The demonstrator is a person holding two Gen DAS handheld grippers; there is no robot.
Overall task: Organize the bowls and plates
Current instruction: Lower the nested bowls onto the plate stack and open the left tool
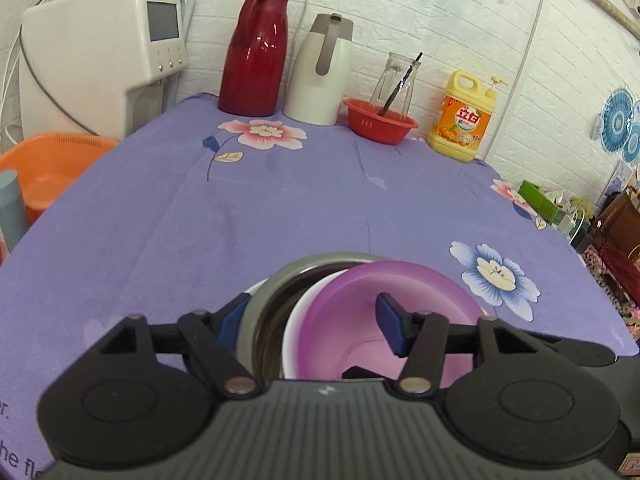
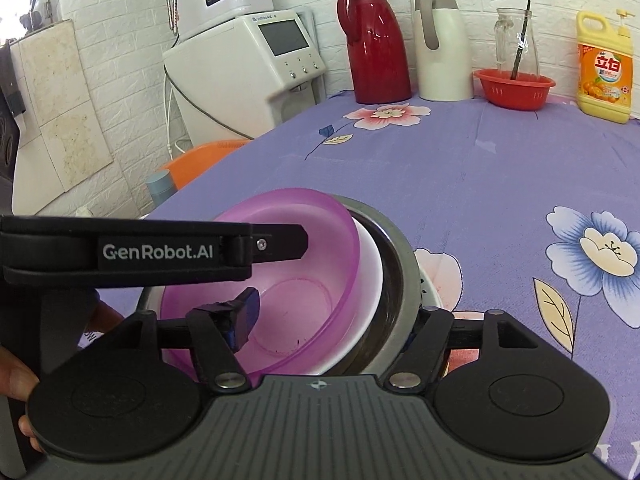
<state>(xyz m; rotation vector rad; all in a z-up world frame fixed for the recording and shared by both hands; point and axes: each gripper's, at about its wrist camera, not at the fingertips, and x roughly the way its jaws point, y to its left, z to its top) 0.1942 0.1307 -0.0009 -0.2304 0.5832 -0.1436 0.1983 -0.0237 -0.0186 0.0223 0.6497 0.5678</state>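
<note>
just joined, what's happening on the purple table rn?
A person is stacking dishes with two handheld grippers. A purple bowl sits tilted inside a white bowl, which is nested in a steel bowl, on the floral purple tablecloth. The left gripper straddles the stack's rims, one finger inside the purple bowl, one outside the steel bowl, jaws apart and not pressing. The right gripper is wide open, likewise straddling. Neither is gripping.
</note>
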